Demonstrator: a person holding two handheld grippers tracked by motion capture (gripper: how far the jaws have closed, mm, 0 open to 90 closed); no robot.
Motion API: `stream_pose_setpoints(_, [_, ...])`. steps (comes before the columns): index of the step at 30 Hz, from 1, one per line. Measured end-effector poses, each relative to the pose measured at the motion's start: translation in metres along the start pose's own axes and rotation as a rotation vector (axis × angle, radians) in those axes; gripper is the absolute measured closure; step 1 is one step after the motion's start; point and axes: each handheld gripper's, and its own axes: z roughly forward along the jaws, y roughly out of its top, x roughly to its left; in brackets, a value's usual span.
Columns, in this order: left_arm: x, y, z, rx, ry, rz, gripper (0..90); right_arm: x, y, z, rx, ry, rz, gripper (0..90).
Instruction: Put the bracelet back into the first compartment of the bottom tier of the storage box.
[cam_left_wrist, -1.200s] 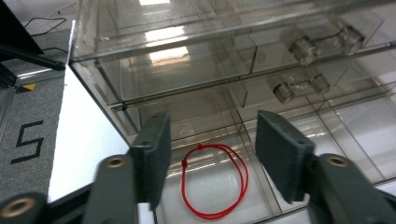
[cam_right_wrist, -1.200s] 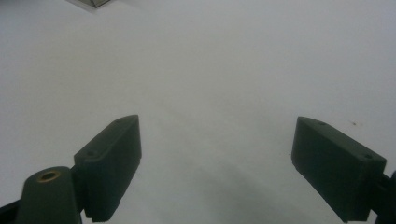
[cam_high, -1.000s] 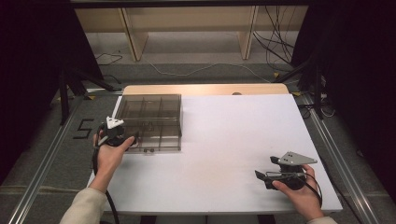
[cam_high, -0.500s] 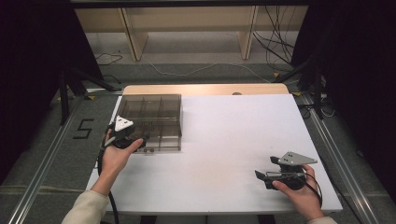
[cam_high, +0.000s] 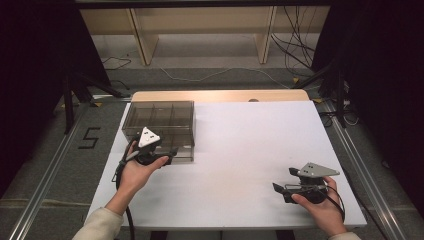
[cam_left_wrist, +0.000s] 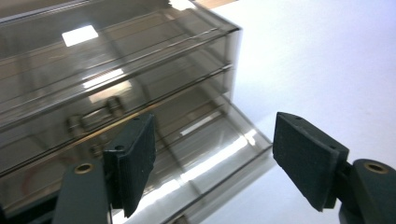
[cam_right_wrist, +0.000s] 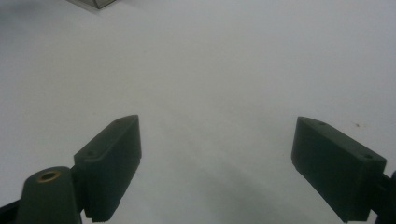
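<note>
- The left gripper (cam_high: 167, 156) has just been opening its jaws; they now stand wide, with nothing pressed between the pads (cam_left_wrist: 133, 163). The smoky clear plastic drawer box (cam_high: 160, 120) sits right in front of it, and the bottom drawer (cam_left_wrist: 205, 158) looks to be pulled partway out, towards the jaws.
- Closing from here could catch the drawer's thin front wall at a slant, since the box runs skew across the left gripper view; I judge that the pads might slip off the glossy plastic.
- The box looks light, so a push or pull along the drawer could slide the whole box over the white table (cam_high: 250, 150) rather than move the drawer.
- The right gripper (cam_high: 285, 192) hangs wide and holds nothing, low over bare table, well apart from the box, so nothing braces the box.
</note>
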Motion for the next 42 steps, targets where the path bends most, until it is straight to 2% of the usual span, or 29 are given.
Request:
stream_pose_setpoints(6, [-0.016,0.001,0.003,-0.001,-0.051,0.045,29.2,0.0,0.0,0.0,-0.003,0.006,0.001,16.6])
stream_pose_setpoints(11, [-0.028,0.0,0.006,-0.002,-0.093,0.065,28.8,0.001,0.0,0.0,-0.001,0.005,-0.001,16.6])
stream_pose_setpoints(13, [-0.033,-0.001,0.008,-0.007,-0.114,0.068,28.7,0.001,0.0,0.0,-0.001,0.006,0.0,16.6])
stream_pose_setpoints(21, [-0.052,-0.008,0.013,-0.007,-0.18,0.125,28.3,0.001,0.0,0.0,-0.003,0.009,-0.004,16.6])
stream_pose_setpoints(29, [-0.06,-0.017,0.014,0.02,-0.208,0.15,28.2,0.002,0.0,0.0,-0.003,0.01,-0.004,16.6])
stream_pose_setpoints(37, [-0.072,-0.037,0.011,0.06,-0.237,0.175,28.2,0.002,0.0,0.0,-0.007,0.016,-0.01,16.6])
stream_pose_setpoints(42, [-0.078,-0.04,0.011,0.065,-0.252,0.188,28.2,0.002,0.0,0.0,-0.007,0.02,-0.016,16.6])
